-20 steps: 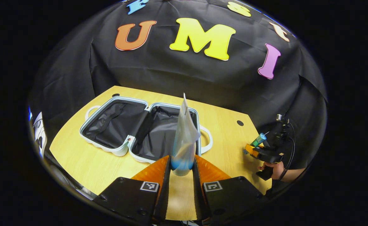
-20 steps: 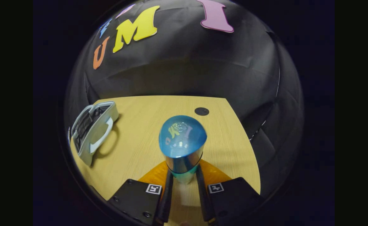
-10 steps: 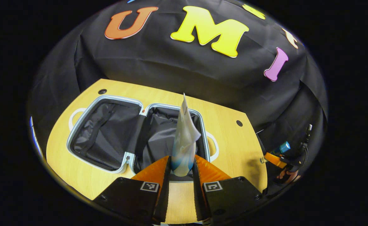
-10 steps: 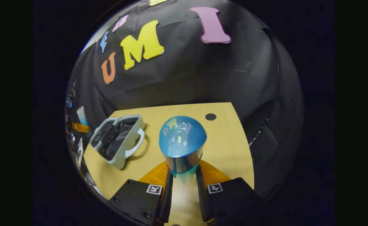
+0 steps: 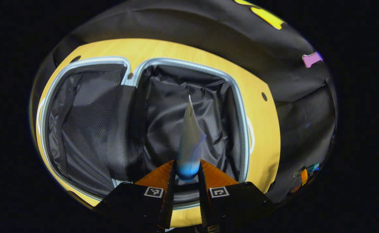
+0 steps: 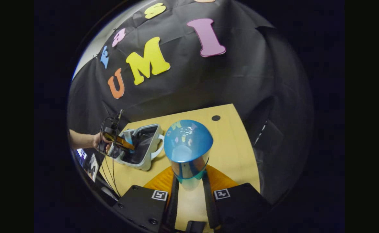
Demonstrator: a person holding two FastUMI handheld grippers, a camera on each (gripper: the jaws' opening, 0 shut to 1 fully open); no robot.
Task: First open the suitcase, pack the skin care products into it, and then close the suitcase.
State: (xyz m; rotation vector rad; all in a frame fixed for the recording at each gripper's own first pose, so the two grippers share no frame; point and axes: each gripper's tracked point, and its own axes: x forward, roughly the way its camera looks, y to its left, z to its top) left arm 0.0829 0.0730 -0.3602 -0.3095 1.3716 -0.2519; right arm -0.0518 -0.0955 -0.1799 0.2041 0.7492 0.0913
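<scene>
The left gripper (image 5: 187, 174), pinching the tube (image 5: 188, 142), has moved over the open suitcase (image 5: 241, 106); the right gripper (image 6: 191, 187) still clamps the bottle (image 6: 188, 147).

Suitcase (image 5: 241, 106) pale blue rim, black lining; tube (image 5: 189, 136) white-to-blue; bottle (image 6: 187, 145) shiny blue; table (image 6: 234, 145) light wood.

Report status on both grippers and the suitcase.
Left gripper shut on pale squeeze tube, above open light-blue suitcase. Right gripper shut on blue-capped bottle. Nothing blocking.
</scene>
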